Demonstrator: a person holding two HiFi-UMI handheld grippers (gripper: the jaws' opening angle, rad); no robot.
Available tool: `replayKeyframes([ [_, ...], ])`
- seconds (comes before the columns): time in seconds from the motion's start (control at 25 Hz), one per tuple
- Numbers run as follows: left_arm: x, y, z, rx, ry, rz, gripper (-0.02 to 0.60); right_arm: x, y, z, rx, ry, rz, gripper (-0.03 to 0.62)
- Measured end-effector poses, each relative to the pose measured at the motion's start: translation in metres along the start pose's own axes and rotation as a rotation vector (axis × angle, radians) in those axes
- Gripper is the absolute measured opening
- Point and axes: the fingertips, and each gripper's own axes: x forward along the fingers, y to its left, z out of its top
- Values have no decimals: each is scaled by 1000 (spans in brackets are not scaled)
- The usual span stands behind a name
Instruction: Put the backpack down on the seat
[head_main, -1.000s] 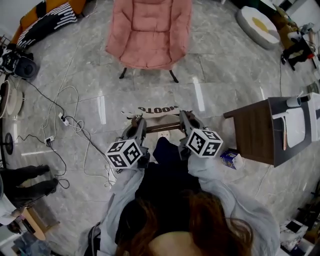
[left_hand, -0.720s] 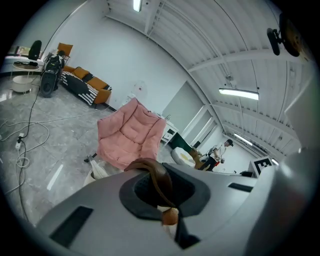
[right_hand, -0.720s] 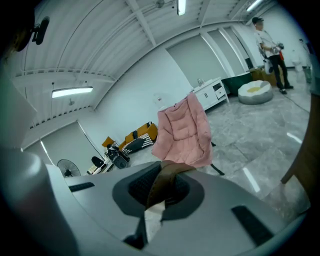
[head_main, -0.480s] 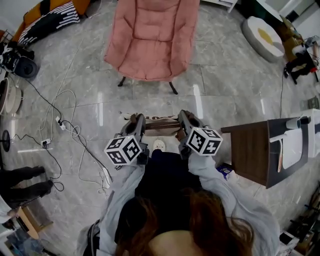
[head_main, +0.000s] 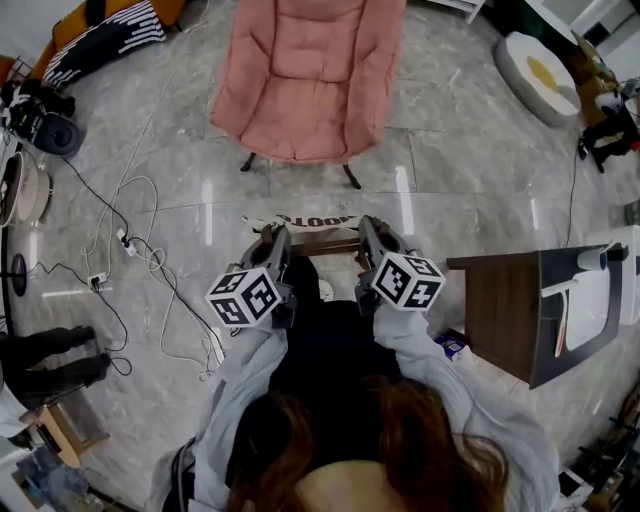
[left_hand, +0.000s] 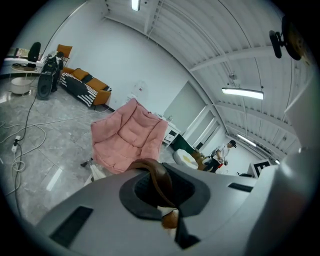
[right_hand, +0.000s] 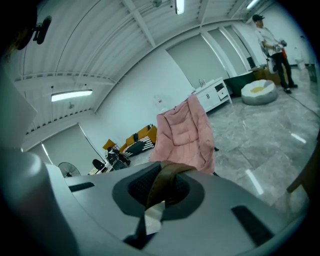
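The backpack (head_main: 306, 221) is pale with dark lettering and hangs below my two grippers by a brown strap (head_main: 326, 246). My left gripper (head_main: 271, 243) is shut on the strap's left end, my right gripper (head_main: 371, 240) on its right end. In the left gripper view the brown strap (left_hand: 160, 177) runs into the closed left gripper (left_hand: 166, 202); the right gripper view shows the same strap (right_hand: 166, 179) in the closed right gripper (right_hand: 154, 202). The pink padded chair (head_main: 310, 75) stands ahead on the floor, its seat bare; it also shows as the chair (left_hand: 127, 140) and the chair (right_hand: 186, 131).
A dark wooden table (head_main: 505, 310) stands close at the right with a blue box (head_main: 452, 344) at its foot. Cables (head_main: 130, 250) trail over the floor at the left. A round floor cushion (head_main: 540, 68) lies far right. A person (right_hand: 270, 37) stands far off.
The chair has come a little nearer and lower in the head view. Both grippers stay closed on the strap, with the backpack hanging between them.
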Motion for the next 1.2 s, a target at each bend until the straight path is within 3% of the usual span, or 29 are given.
replayKeyframes([
  [0.36, 41, 20, 26, 22, 3, 14, 15, 45, -10, 9, 35, 33, 3, 12],
  [0.52, 76, 40, 42, -2, 31, 17, 15, 81, -16, 22, 40, 55, -10, 12],
  [0.72, 125, 61, 79, -41, 57, -8, 15, 130, -17, 55, 41, 63, -40, 12],
  [1.2, 199, 82, 164, 7, 35, -44, 15, 216, -7, 124, 71, 14, -21, 12],
])
